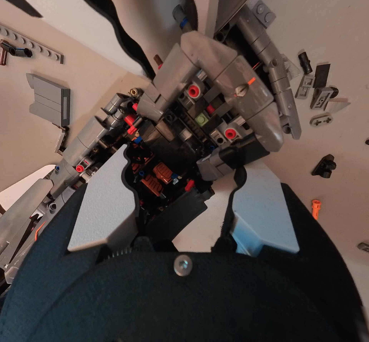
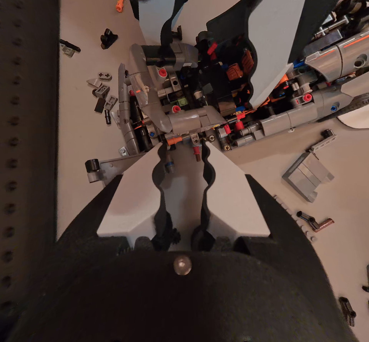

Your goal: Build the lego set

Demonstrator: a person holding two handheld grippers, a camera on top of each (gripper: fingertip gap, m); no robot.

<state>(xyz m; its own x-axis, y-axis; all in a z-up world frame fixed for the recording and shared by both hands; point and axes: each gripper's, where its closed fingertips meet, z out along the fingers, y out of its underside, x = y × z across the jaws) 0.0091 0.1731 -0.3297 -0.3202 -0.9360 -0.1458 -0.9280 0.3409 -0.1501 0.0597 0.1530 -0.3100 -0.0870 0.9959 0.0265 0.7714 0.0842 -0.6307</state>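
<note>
The lego model, a large grey and black vehicle-like build with red pins and brown seats showing inside, lies on the pale worktop, and both claws work on it from opposite sides. The left claw is clamped across the model's middle, one finger pad against the open cabin with the brown seats and the other against a grey curved panel; this looks like a steadying grip, so the build does not slide or twist while the other side is worked. The right claw stands with its fingers apart and nothing between them, its tips just at the near edge of the model where an orange pin and a red axle stick out; it seems poised to press or adjust something there. Loose parts are spread around within reach: a grey tiled panel, a small heap of grey and black bits, a black connector, an orange peg, and a long grey studded plate towards the worktop's far side in the left wrist view.
</note>
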